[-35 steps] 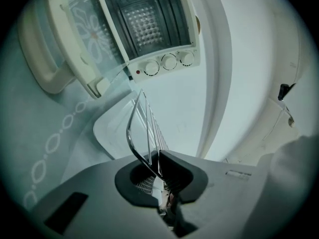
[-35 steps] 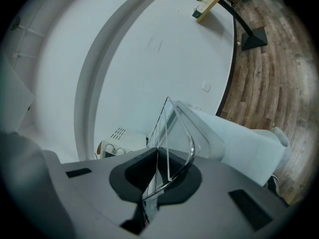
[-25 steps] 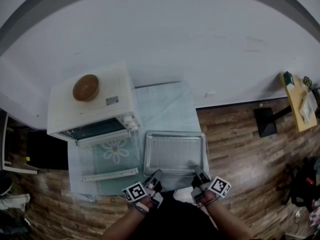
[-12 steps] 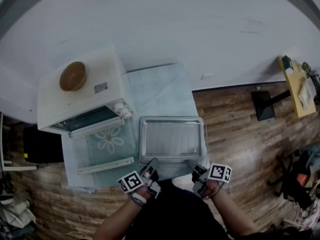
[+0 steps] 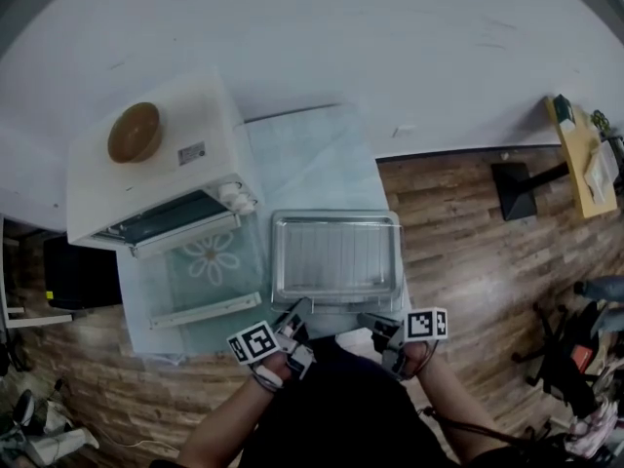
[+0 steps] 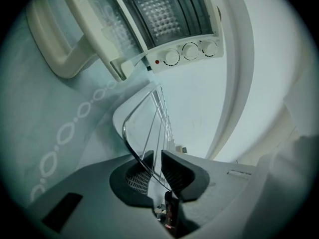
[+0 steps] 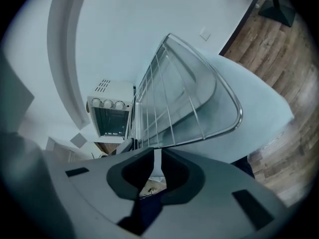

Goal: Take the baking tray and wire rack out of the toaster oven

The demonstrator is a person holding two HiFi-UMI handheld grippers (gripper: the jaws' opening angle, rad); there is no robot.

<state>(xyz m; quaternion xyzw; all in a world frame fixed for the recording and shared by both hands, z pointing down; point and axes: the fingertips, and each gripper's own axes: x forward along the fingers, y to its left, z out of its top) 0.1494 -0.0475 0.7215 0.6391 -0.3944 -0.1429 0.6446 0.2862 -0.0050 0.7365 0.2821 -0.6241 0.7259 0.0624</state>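
1. Tray [image 5: 337, 218] with rack [image 5: 336, 258] in it is sitting on worktop [image 5: 302, 159], out of oven [image 5: 156, 188], just right of the dropped-open door [image 5: 200, 281].
2. Tray's right rim is lying near worktop's right edge, with open floor [image 5: 468, 232] beyond it.
3. Bare worktop is stretching behind tray up to wall [image 5: 341, 47], so there is free room at the back.
4. Left side is being boxed in by door and oven. Bowl [image 5: 135, 132] is sitting on oven's top.
5. Left gripper [image 5: 298, 312] is sitting at tray's near-left edge. Its jaws are barely parted and have just been opening. Rack's rim wire is running between them, and the pads are not pressing it.
6. Right gripper [image 5: 375, 323] is hanging just off tray's near-right edge and not touching it. Its jaws are at a narrow gap and have just been closing, with nothing between them.
7. Versus a second ago, both grippers were at the near rim. Right gripper is now backed off and turned, and left gripper is hardly shifted.
8. Tray is staying in the same spot beside door.
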